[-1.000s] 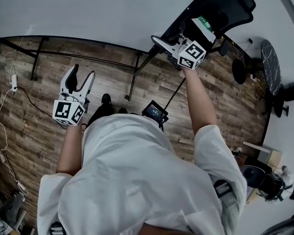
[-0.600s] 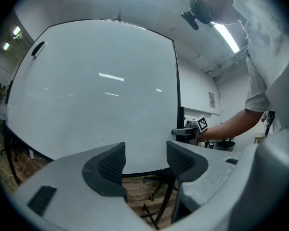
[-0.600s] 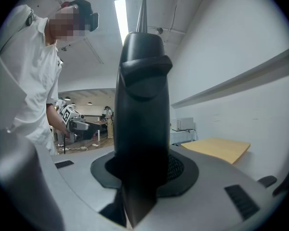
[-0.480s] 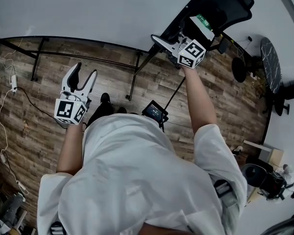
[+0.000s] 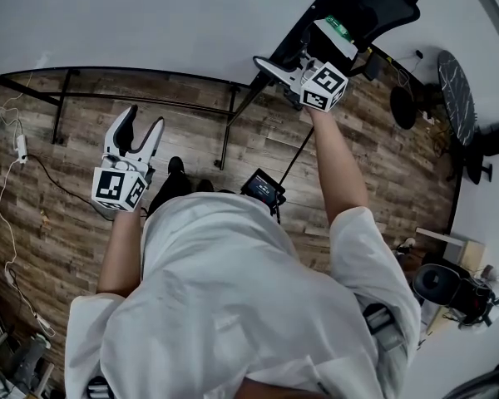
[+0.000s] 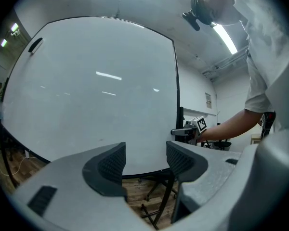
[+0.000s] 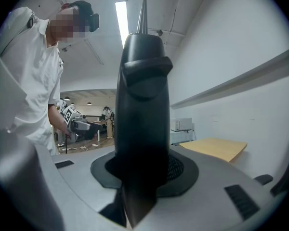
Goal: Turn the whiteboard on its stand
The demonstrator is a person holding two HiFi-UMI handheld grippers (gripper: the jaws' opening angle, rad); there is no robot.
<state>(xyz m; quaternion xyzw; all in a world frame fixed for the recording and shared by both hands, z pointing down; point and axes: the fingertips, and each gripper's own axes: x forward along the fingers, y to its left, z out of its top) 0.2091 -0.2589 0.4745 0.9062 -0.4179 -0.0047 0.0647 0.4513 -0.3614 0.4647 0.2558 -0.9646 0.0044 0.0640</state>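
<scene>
Now the right tongs (image 7: 143, 174) are closed on the dark side edge of the whiteboard (image 6: 91, 85) — that edge runs upright. The left tongs (image 6: 144, 160) stand open and empty, facing the white face without touching it — so the right hand seems to be the one to turn it on its stand (image 5: 226, 140).

Bright, even light from ceiling strips (image 7: 121, 23) overhead, their reflections streaking the whiteboard (image 6: 86, 95). Fisheye bends every edge, corners go black in both gripper views, anything up close blurs soft.
</scene>
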